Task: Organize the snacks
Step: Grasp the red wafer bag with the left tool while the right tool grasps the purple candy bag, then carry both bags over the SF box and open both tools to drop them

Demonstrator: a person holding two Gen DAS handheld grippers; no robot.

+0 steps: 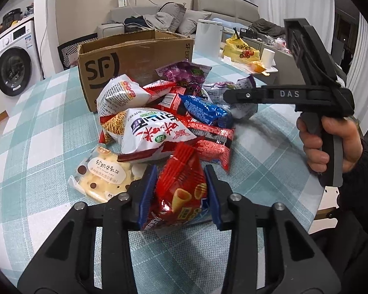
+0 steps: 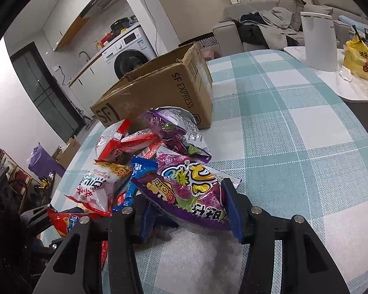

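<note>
1. Teal-and-white checked cloth covers the surface (image 1: 49, 122); a snack pile sits mid-surface, just in front of a brown cardboard box (image 1: 135, 56) marked SF Express, top flaps open.
2. Left gripper (image 1: 181, 188): blue pads pressed on both sides of a red snack bag (image 1: 181, 183) with cone-shaped crisps printed on it. Clamped on it. The bag is at the near edge of the pile, bottom end toward the camera.
3. Right gripper (image 2: 189, 210): blue pads either side of a purple snack bag (image 2: 191, 191) with yellow lettering, bag crumpled between them. Clamped on it. It's at the pile's near right edge in the right wrist view.
4. Left wrist view also shows the right gripper from the side, the person's hand (image 1: 328, 142) wrapped round its handle, dark sleeve behind.
5. Rest of pile: big white noodle-snack bag (image 1: 144, 127) in the middle, white bag with a barcode panel (image 1: 120, 93) behind it, blue packet (image 1: 203, 110), red packets (image 1: 208, 137), second purple bag (image 1: 184, 73) right against the box.
6. Clear pack of pale cake with brown dots (image 1: 103, 176) lies flat on the surface, just left of the red bag.
7. Background: white jug (image 2: 319, 41) and yellow plastic bag (image 2: 360, 61) on a separate white table, washing machine (image 1: 12, 68) at the left, grey sofa with clothes behind.
</note>
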